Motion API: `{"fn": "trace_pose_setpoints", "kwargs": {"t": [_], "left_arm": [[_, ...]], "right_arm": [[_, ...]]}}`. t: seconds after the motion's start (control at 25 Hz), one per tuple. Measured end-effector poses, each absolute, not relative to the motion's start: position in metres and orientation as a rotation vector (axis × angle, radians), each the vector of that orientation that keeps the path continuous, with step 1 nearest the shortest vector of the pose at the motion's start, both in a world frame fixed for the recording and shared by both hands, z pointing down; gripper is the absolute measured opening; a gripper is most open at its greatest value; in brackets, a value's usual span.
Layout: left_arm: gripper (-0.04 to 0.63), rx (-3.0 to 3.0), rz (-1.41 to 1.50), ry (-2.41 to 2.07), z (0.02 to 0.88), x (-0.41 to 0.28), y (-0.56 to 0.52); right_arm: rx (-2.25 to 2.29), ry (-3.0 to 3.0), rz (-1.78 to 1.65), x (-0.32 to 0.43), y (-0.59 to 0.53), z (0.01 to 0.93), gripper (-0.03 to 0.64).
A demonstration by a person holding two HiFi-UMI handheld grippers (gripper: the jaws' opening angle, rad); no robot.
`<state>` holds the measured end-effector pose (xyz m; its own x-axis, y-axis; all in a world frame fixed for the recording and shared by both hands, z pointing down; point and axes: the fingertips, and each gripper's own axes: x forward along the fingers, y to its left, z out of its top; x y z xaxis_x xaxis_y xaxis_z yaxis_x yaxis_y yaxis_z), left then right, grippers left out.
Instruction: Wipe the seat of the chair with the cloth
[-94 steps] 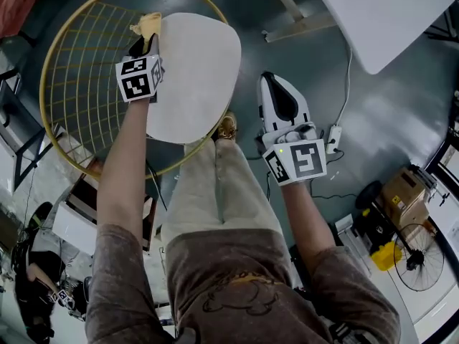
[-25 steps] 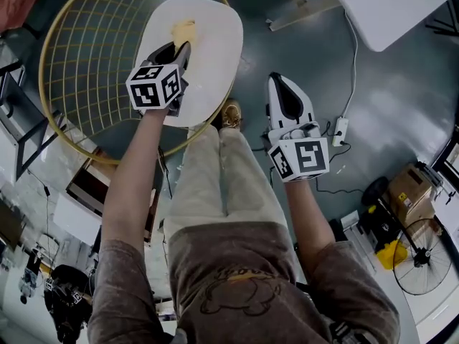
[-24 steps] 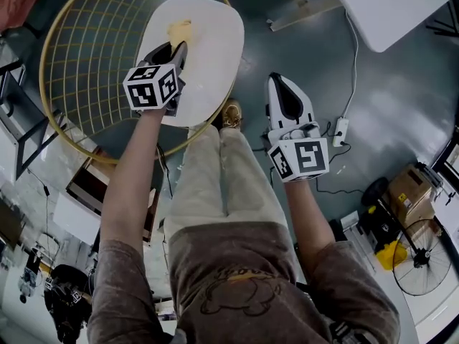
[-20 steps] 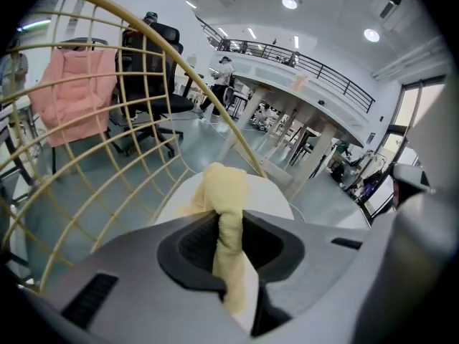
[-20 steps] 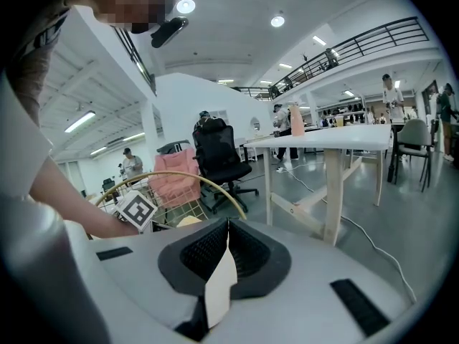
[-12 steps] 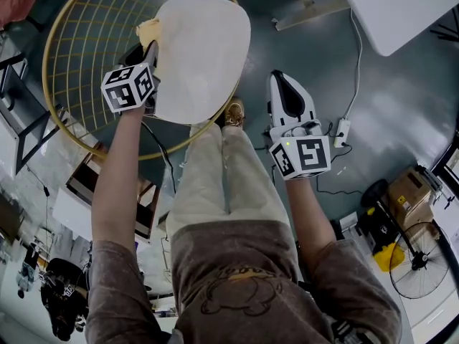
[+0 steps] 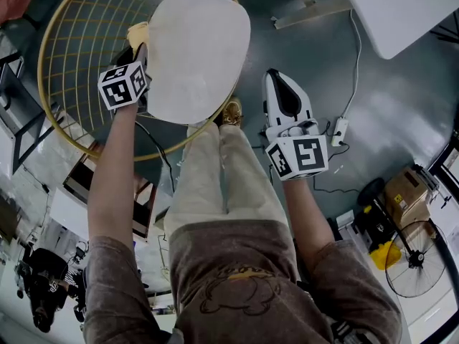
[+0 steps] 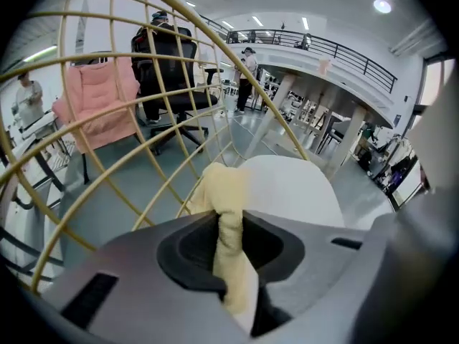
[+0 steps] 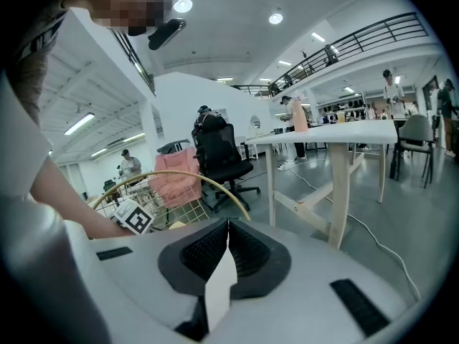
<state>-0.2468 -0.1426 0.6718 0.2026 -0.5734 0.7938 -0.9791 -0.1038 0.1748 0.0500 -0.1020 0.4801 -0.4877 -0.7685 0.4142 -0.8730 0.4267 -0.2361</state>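
The yellow cloth (image 7: 138, 31) (image 8: 224, 192) is bunched at the white seat's (image 7: 199, 49) (image 8: 295, 192) rim, at about 10 o'clock on the seat in the head view, where the seat meets the chair's gold wire back (image 7: 75, 56) (image 8: 136, 131). Your left gripper (image 7: 137, 51) (image 8: 229, 224) has its jaws pinching that cloth; a fold runs back between them and the rest spills forward onto the seat edge. Your right gripper (image 7: 280, 92) (image 9: 228, 244) hangs off the chair at about 4 o'clock from the seat, above the grey floor, its jaws pressed together on nothing. Your shoe (image 7: 231, 112) shows at the seat's 6 o'clock edge. A white table (image 7: 401, 9) fills the 1 o'clock corner, and a power strip (image 7: 334, 134) lies at 3 o'clock from the right gripper.
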Motion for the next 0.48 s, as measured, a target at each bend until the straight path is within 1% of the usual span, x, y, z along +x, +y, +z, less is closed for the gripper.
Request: {"fn": "trace_pose_setpoints", "kwargs": {"t": [0.48], "left_arm": [[0.078, 1.727, 0.743, -1.385, 0.702, -0.238, -0.144]], "right_arm": [[1.42, -2.425, 0.641, 0.049, -0.105, 0.489, 0.028]]}}
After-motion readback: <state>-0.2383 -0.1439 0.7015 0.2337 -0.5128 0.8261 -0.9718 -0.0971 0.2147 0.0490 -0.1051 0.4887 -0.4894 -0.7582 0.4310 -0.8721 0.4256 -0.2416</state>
